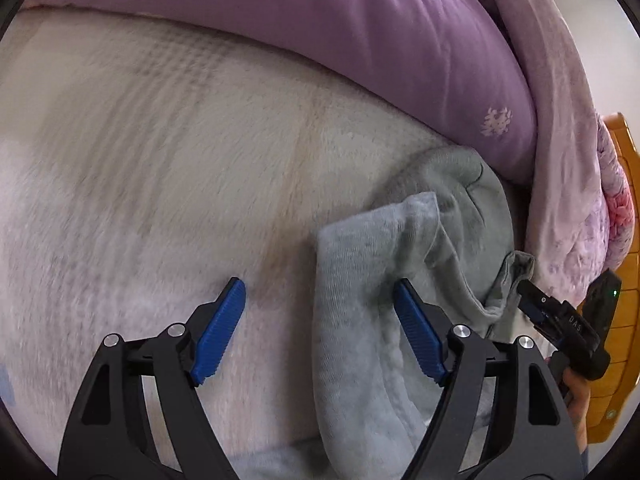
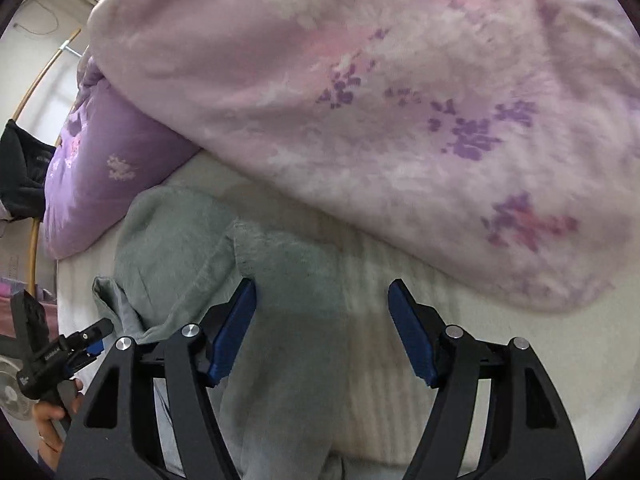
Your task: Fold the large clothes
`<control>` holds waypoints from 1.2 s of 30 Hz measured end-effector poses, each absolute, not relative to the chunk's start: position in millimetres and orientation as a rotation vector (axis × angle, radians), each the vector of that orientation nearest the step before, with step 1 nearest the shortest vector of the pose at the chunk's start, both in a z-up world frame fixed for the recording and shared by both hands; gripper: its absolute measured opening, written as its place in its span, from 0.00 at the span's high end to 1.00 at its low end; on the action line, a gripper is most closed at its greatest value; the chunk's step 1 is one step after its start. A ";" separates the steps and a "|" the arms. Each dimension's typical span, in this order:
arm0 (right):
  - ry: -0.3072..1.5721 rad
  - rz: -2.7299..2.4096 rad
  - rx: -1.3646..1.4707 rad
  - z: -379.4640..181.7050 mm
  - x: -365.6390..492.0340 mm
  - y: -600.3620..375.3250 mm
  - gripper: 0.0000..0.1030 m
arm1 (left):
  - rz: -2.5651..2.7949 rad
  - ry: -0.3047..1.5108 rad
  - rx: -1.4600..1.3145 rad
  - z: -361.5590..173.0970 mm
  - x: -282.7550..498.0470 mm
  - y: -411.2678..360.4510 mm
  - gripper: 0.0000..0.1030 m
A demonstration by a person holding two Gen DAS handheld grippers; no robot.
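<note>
Left wrist: grey garment's [image 1: 360, 300] edge borders bare fleece blanket [image 1: 140, 180].

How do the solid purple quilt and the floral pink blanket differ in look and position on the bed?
The purple quilt is plain violet with small pale flower motifs; the floral blanket is pale pink with large purple and pink blooms. The floral blanket lies partly over the purple quilt. In the right wrist view the blanket fills most of the frame; the quilt shows at the left. Both are bulky bedding beside the grey garment.

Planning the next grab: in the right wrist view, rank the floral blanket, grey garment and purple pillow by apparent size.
1. floral blanket, largest.
2. grey garment, though it lies nearer the camera and runs out of frame.
3. purple pillow, smallest, partly hidden under the blanket.
</note>
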State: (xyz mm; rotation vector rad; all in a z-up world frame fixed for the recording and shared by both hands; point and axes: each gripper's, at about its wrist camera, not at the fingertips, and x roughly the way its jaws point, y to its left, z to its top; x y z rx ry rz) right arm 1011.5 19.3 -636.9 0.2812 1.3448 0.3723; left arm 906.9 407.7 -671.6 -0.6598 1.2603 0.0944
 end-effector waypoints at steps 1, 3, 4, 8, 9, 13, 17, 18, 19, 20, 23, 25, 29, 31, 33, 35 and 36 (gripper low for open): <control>1.337 0.369 0.280 -637.1 1011.9 20.1 0.37 | 0.093 1.256 -0.653 -670.9 908.9 406.6 0.26; 1.310 0.423 0.331 -636.3 1011.2 21.9 0.41 | 0.063 1.243 -0.645 -667.8 913.2 401.7 0.36; 1.323 0.452 0.363 -638.9 1011.3 24.2 0.48 | 0.042 1.245 -0.645 -667.4 913.7 398.7 0.45; 1.332 0.404 0.285 -639.9 1008.0 28.0 0.82 | 0.035 1.264 -0.577 -669.8 923.6 382.4 0.69; 1.328 0.407 0.295 -638.5 1006.1 26.0 0.86 | 0.037 1.251 -0.566 -668.2 924.8 378.5 0.78; 1.209 0.457 0.306 -609.5 984.2 14.7 0.89 | 0.018 1.122 -0.542 -639.7 911.8 370.4 0.87; 1.079 0.510 0.329 -570.9 943.9 -6.6 0.89 | -0.022 0.998 -0.554 -600.8 877.9 371.4 0.91; 1.058 0.511 0.325 -563.3 933.6 -11.2 0.90 | -0.033 0.965 -0.544 -588.1 863.8 369.6 0.91; 1.026 0.519 0.333 -548.8 913.0 -21.1 0.89 | -0.050 0.934 -0.547 -576.7 846.4 367.8 0.91; 1.008 0.528 0.345 -539.1 897.2 -28.3 0.89 | -0.069 0.902 -0.540 -565.8 826.0 364.8 0.91; 0.963 0.558 0.318 -506.9 836.5 -47.3 0.89 | -0.109 0.874 -0.514 -544.5 774.0 349.8 0.91; 0.991 0.563 0.325 -497.4 790.8 -54.6 0.89 | -0.138 0.900 -0.503 -541.3 731.0 331.8 0.91; 1.155 0.520 0.244 -518.5 718.0 -62.3 0.85 | -0.172 1.051 -0.550 -566.2 648.6 320.2 0.91; 1.279 0.480 0.172 -543.2 692.6 -65.6 0.80 | -0.147 1.170 -0.546 -587.5 619.1 306.5 0.76; 1.328 0.463 0.173 -553.2 679.4 -72.9 0.79 | -0.115 1.233 -0.563 -596.5 594.6 303.5 0.60; 1.348 0.455 0.178 -549.9 672.3 -80.5 0.75 | -0.095 1.220 -0.608 -586.9 583.2 307.6 0.46; 1.337 0.459 0.179 -545.8 672.1 -82.0 0.72 | -0.084 1.197 -0.619 -580.2 582.7 311.9 0.42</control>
